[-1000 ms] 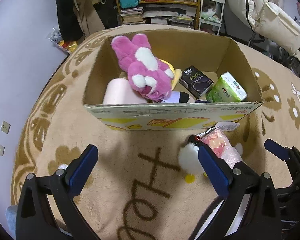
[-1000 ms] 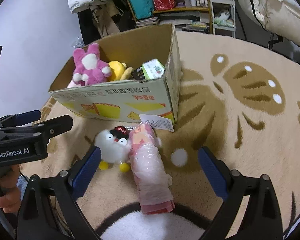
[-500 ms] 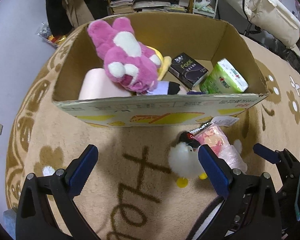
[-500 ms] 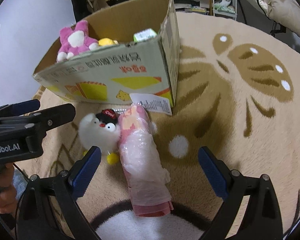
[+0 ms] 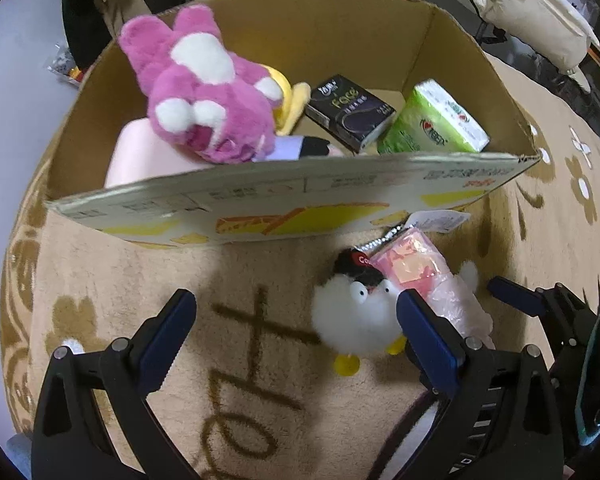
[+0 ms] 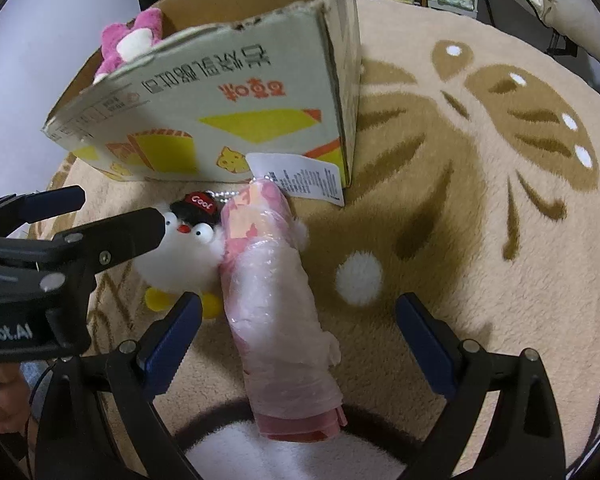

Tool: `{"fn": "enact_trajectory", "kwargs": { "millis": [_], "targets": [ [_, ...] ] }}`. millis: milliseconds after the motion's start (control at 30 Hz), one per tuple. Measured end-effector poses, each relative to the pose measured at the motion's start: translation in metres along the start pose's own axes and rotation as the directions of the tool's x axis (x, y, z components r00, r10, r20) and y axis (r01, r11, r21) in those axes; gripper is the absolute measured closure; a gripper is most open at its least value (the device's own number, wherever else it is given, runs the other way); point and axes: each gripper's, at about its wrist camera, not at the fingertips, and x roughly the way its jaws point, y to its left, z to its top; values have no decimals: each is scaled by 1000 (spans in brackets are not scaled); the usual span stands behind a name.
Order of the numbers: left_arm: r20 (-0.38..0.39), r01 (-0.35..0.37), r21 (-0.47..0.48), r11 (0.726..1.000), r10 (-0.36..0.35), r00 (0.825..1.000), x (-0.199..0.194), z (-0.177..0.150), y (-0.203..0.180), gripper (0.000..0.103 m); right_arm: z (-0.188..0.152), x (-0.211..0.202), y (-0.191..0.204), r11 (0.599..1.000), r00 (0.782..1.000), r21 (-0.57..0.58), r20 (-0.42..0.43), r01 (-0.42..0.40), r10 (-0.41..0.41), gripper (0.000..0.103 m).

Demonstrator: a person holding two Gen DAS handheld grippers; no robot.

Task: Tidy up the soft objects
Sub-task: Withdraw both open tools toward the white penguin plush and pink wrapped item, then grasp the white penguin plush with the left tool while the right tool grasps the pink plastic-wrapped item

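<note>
Left tongs [image 5: 296,322]: jaws wide apart, empty, hovering low over the rug [image 5: 112,264]; white chick plush [image 5: 356,314] just inside the right finger.
Right tongs [image 6: 298,328]: jaws wide apart, empty; pink plastic-wrapped roll [image 6: 276,308] lies between the fingers, nearer the left one, not gripped.
Chick plush: on rug, black "Cool" cap, touching the roll's left side, ahead-left of right tongs.
Cardboard box [image 5: 284,204]: ahead of both tongs, open top.
Box contents: pink plush rabbit [image 5: 204,88], black tissue pack [image 5: 350,112], green tissue pack [image 5: 434,124].
White tag [image 6: 298,176]: against box base, at roll's far end.
</note>
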Motion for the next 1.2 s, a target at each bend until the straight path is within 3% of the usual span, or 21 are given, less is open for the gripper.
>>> {"fn": "enact_trajectory", "kwargs": {
  "millis": [600, 867, 1033, 1200],
  "targets": [
    [-27, -18, 68, 998, 20, 999, 34, 0, -15, 6, 5, 21, 26, 996, 999, -70, -6, 46, -47, 3],
    [-84, 62, 4, 998, -62, 995, 53, -4, -13, 24, 5, 26, 32, 995, 998, -76, -6, 59, -60, 7],
    [-83, 45, 20, 999, -43, 996, 58, -5, -15, 43, 4, 25, 29, 994, 997, -75, -4, 79, -80, 16],
    [-83, -4, 27, 1000, 6, 997, 60, -6, -15, 63, 2, 25, 32, 991, 995, -93, -2, 96, -97, 17]
  ]
}}
